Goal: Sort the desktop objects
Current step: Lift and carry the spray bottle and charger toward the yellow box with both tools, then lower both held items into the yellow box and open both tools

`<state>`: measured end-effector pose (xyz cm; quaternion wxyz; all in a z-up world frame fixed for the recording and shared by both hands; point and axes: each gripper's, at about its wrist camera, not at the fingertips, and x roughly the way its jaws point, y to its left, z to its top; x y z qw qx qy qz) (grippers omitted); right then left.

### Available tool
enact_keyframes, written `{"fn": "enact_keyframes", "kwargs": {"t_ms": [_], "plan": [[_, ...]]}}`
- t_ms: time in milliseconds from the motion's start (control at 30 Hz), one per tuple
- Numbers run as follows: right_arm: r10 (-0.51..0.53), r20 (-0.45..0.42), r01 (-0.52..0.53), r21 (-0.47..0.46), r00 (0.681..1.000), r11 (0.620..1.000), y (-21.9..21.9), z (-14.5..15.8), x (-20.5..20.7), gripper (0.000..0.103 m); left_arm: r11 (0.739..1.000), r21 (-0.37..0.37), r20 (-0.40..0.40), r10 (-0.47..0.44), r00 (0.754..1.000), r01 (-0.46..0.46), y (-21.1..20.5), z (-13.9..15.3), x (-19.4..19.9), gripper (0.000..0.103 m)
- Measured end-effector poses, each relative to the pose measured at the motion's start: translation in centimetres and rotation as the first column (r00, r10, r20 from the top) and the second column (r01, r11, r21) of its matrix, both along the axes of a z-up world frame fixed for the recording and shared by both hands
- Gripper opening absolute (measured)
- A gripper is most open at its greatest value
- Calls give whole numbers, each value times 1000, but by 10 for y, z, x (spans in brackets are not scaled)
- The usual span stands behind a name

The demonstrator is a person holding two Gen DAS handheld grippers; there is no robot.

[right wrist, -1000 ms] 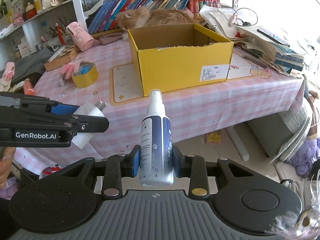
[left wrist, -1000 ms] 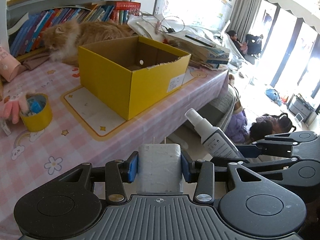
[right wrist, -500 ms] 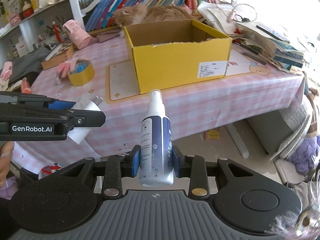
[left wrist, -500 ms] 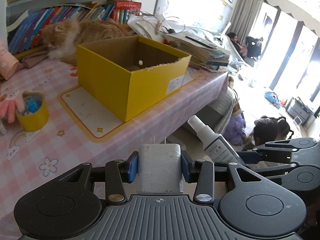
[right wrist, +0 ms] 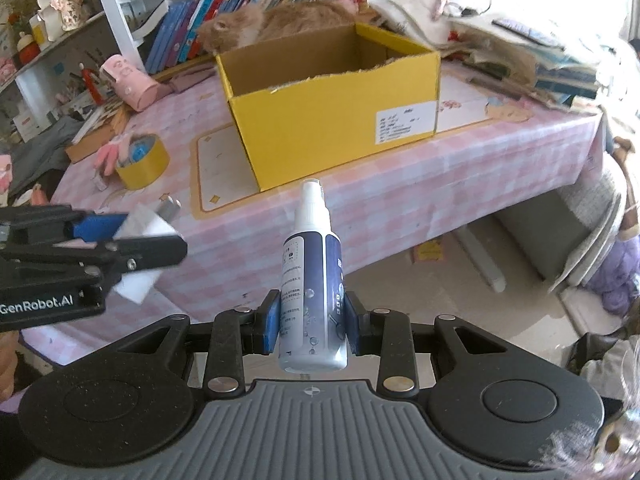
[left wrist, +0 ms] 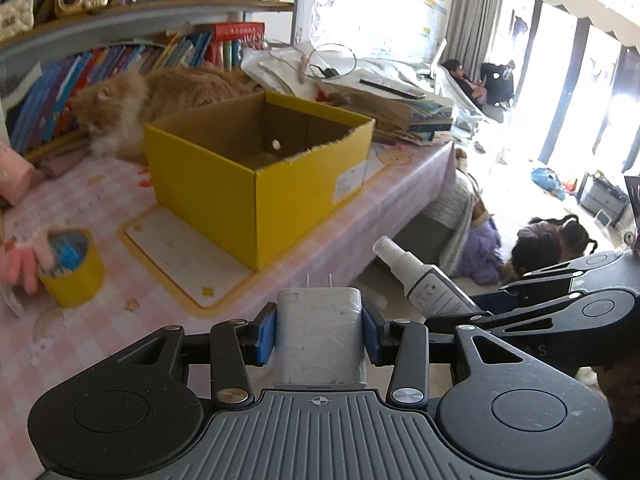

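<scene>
My left gripper [left wrist: 319, 339] is shut on a white plug charger [left wrist: 319, 336], prongs pointing forward, held over the table's near edge. My right gripper [right wrist: 312, 320] is shut on a white and blue spray bottle [right wrist: 312, 280], upright, held off the table's front. An open yellow cardboard box [left wrist: 256, 168] stands on the pink checked table [left wrist: 100, 312]; it also shows in the right wrist view [right wrist: 332, 120]. Each gripper shows in the other's view: the right one with the bottle [left wrist: 424, 284], the left one with the charger [right wrist: 140, 236].
A yellow tape roll [left wrist: 74, 268] with a pink toy [left wrist: 24, 260] lies at the table's left. An orange cat [left wrist: 132, 100] lies behind the box, in front of books [left wrist: 60, 84]. Piled papers [left wrist: 380, 92] lie at the back right. A child [left wrist: 548, 240] sits on the floor.
Both grippers have moved closer to the table and the yellow box, which looks larger. Both keep their hold on the charger and the bottle.
</scene>
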<state>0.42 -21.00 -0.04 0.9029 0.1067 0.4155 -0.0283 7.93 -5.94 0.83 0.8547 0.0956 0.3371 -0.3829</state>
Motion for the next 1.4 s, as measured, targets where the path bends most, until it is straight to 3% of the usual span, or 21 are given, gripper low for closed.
{"fn": "enact_keyframes", "kwargs": {"t_ms": [333, 633, 1100, 1400], "plan": [[-18, 3, 18, 3, 1000, 1000, -11, 4, 27, 30, 994, 35, 18, -104, 994, 103, -21, 1, 16, 42], [-16, 14, 16, 2, 1000, 1000, -31, 19, 55, 30, 998, -12, 48, -65, 997, 66, -32, 18, 47, 42], [6, 162, -2, -22, 987, 1000, -63, 63, 127, 30, 994, -102, 108, -26, 994, 37, -57, 55, 109, 42], [30, 194, -23, -38, 980, 999, -78, 73, 174, 30, 995, -99, 156, 8, 988, 8, -66, 62, 149, 42]]}}
